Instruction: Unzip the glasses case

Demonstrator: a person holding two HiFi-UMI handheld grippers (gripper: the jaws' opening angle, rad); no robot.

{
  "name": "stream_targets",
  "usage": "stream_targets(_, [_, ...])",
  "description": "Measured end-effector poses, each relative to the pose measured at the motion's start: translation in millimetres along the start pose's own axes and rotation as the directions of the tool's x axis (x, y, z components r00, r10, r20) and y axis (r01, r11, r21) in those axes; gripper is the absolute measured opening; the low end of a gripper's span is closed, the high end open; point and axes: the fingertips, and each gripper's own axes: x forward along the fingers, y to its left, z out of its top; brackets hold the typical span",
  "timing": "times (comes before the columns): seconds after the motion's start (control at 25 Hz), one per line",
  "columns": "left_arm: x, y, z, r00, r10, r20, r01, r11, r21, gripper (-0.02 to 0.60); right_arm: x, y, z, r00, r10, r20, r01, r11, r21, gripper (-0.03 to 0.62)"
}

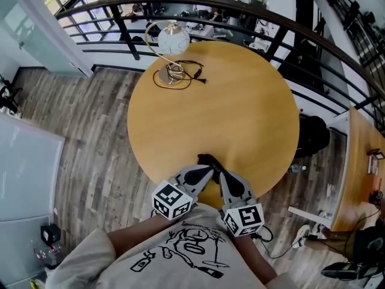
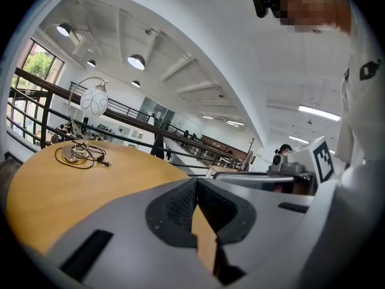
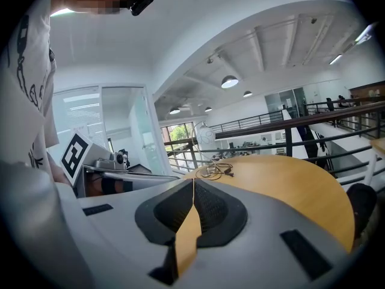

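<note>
No glasses case shows in any view. Both grippers hover side by side over the near edge of the round wooden table (image 1: 240, 113), just in front of the person's white printed shirt. In the head view the left gripper (image 1: 202, 167) and the right gripper (image 1: 221, 172) point away from the body, and their dark tips almost meet. The left gripper (image 2: 196, 185) has its jaws shut tip to tip with nothing between them, only table showing through the wedge behind. The right gripper (image 3: 193, 184) is shut and empty in the same way.
At the table's far side stands a lamp with a white globe (image 1: 173, 38), its dark cord (image 1: 186, 74) coiled round the base. A curved black railing (image 1: 252, 14) runs behind the table. A dark bag (image 1: 313, 134) and a second wooden table (image 1: 361, 161) are to the right.
</note>
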Motion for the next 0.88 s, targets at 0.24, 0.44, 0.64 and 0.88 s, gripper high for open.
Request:
stream_targets(0.24, [20, -6, -9, 0.998, 0.0, -0.056, -0.001, 1.0, -0.009, 0.006, -1, -23, -2, 0.997, 0.042, -0.062, -0.046, 0.997, -0.065, 0.025])
stream_targets(0.44, [38, 5, -42, 0.983, -0.006, -0.181, 0.004, 1.0, -0.016, 0.006, 10, -40, -48, 0.956, 0.076, -0.284, -0.139, 0.968, -0.209, 0.025])
stream_targets(0.64, [56, 25, -85, 0.954, -0.011, -0.299, 0.011, 1.0, -0.001, 0.006, 18, -65, -119, 0.858, 0.076, -0.508, -0.244, 0.931, -0.273, 0.026])
stream_targets(0.88, [76, 49, -139, 0.901, -0.018, -0.433, 0.02, 1.0, 0.001, 0.006, 18, -91, -201, 0.7, 0.046, -0.713, -0.317, 0.915, -0.252, 0.026])
